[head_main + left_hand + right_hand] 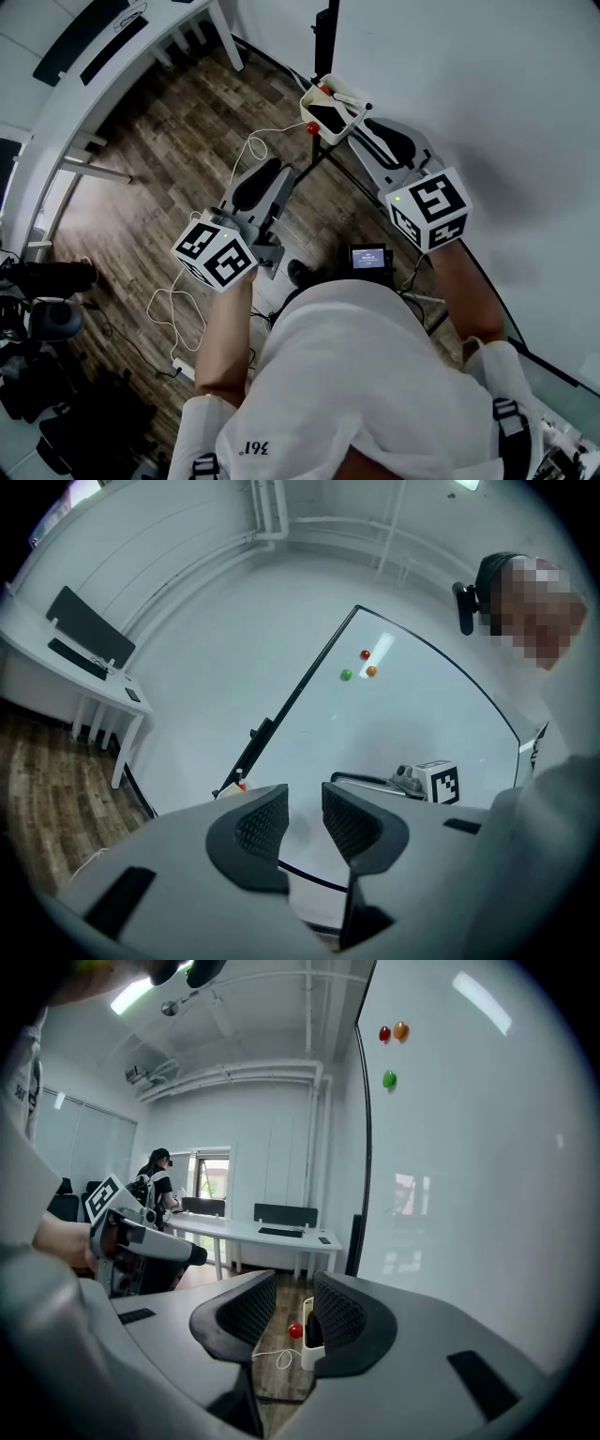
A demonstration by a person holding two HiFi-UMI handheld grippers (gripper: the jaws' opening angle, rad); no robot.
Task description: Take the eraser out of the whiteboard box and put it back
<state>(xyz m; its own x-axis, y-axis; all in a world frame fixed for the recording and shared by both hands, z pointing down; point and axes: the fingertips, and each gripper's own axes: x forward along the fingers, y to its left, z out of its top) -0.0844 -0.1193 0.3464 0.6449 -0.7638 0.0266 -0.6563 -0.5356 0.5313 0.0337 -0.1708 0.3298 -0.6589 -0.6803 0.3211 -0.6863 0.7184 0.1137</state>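
The white whiteboard box (349,120) hangs at the foot of the whiteboard (469,84), with the black eraser (327,118) lying inside it. A red ball (312,127) sits at the box's near corner. My right gripper (368,126) is open just short of the box, with nothing between its fingers. In the right gripper view the box (307,1346) and the dark eraser (312,1328) show beyond the right gripper (295,1288). My left gripper (275,171) hangs open and empty to the left of the box, apart from it. The left gripper (305,803) faces the whiteboard (412,714).
Red (365,655), green (346,675) and orange (371,671) magnets stick on the board. A white desk (103,56) stands at the far left on the wood floor. White cables (178,309) trail below. A small screen (367,256) sits near my body. A person (155,1176) stands far off.
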